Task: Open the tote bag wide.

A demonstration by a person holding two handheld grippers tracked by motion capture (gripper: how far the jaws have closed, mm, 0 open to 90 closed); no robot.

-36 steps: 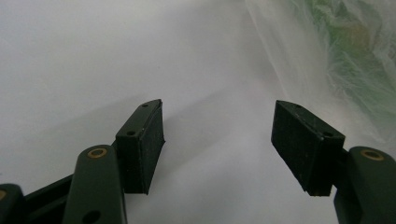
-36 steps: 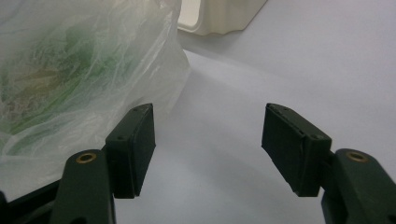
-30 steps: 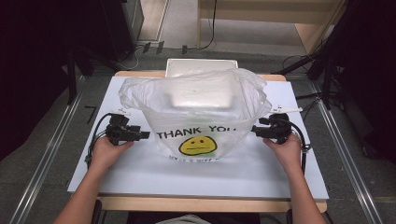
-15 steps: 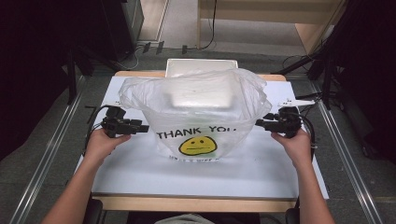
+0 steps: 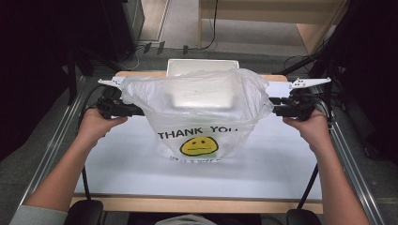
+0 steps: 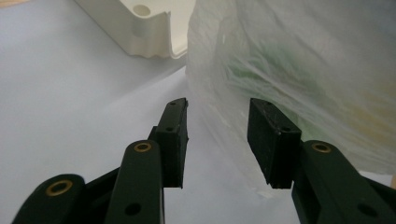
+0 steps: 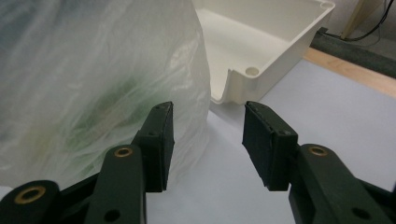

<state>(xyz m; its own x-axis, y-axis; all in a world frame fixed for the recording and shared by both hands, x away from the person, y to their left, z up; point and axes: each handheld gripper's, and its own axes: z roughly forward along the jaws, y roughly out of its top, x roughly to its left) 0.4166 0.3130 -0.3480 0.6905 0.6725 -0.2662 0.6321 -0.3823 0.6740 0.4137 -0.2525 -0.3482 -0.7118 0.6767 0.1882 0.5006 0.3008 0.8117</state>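
A translucent white plastic bag [image 5: 199, 117], printed THANK YOU over a yellow face, stands on the white mat [image 5: 117, 173]. Something greenish shows through its wall [image 6: 289, 60]. My left gripper [image 5: 136, 111] is level at the bag's left side, pointing inward. Its jaws have just been closing and still stand apart [image 6: 219, 109], with the bag's edge between them and untouched by the pads. My right gripper [image 5: 277, 111] mirrors it at the bag's right side [image 7: 93, 70]. Its jaws [image 7: 208, 112] have also been closing, with a gap and only the bag's edge in it.
A cream plastic tray [image 5: 202, 65] stands behind the bag at the table's far edge; its corner shows near each gripper [image 6: 140, 23] [image 7: 261, 42]. Metal rails [image 5: 51, 150] run along both sides of the table. Cables trail from both grippers.
Both hands have risen beside the bag, from near its lower half to its upper sides. The bag itself has stayed in place.
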